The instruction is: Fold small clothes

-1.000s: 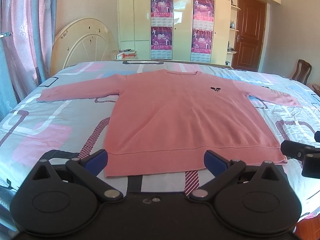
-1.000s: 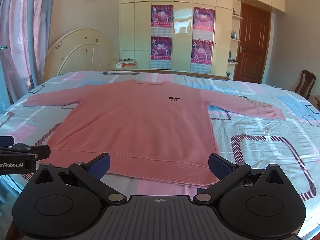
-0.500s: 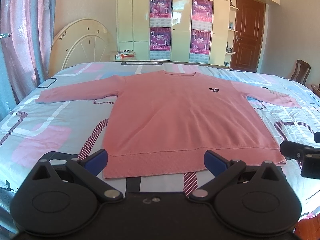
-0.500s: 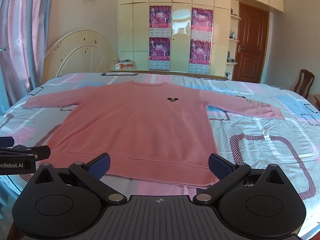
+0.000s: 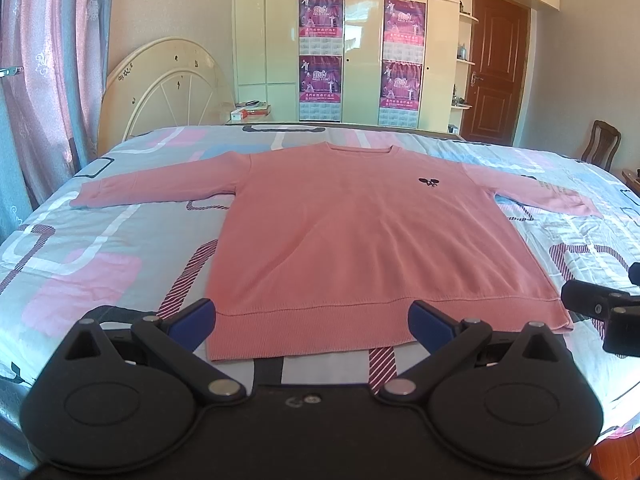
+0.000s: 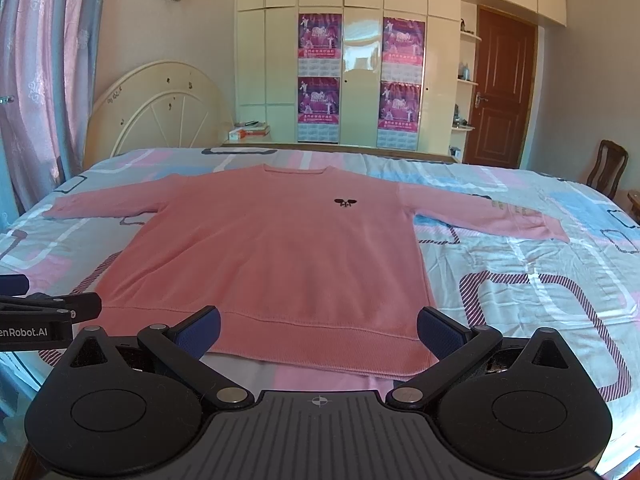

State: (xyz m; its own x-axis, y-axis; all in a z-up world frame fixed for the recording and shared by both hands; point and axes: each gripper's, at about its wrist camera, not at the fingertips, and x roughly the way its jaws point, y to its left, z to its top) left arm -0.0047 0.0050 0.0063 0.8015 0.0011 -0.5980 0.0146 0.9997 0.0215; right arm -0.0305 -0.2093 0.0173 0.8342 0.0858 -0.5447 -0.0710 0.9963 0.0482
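Note:
A pink long-sleeved sweater (image 5: 360, 236) lies flat, front up, on the bed, sleeves spread to both sides, with a small dark emblem on the chest. It also shows in the right wrist view (image 6: 280, 256). My left gripper (image 5: 312, 320) is open and empty, just above the hem near its left corner. My right gripper (image 6: 320, 330) is open and empty, just above the hem near its right corner. Each gripper shows at the edge of the other's view.
The bed (image 5: 100, 248) has a patterned pink, blue and white sheet. A cream headboard (image 5: 160, 84) leans at the back left beside curtains. Wardrobes with posters (image 5: 360, 60), a brown door (image 5: 496, 68) and a chair (image 5: 604, 148) stand beyond.
Both views have tilted slightly, so the sweater sits a little lower in frame. Both grippers stay open near the hem.

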